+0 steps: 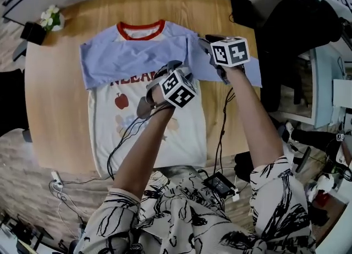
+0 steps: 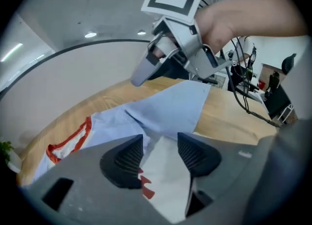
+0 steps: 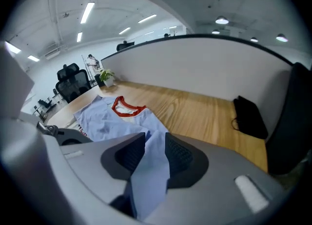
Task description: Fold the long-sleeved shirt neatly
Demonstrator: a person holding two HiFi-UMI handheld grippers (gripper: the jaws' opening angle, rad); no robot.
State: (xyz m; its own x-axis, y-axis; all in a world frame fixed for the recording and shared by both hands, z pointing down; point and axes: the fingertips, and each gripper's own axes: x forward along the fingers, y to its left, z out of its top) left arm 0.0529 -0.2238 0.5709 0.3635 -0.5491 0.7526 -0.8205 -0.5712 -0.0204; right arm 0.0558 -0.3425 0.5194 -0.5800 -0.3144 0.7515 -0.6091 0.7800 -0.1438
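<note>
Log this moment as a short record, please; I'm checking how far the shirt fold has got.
garment: shirt, spread flat on the wooden table, red collar away from the person
left gripper: jaws apart over the shirt's chest, nothing pinched
right gripper: jaws apart, blue sleeve draped between them
fold: body not yet folded

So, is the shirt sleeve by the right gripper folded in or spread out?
Spread out: the blue sleeve reaches sideways over the table, away from the shirt body.
</note>
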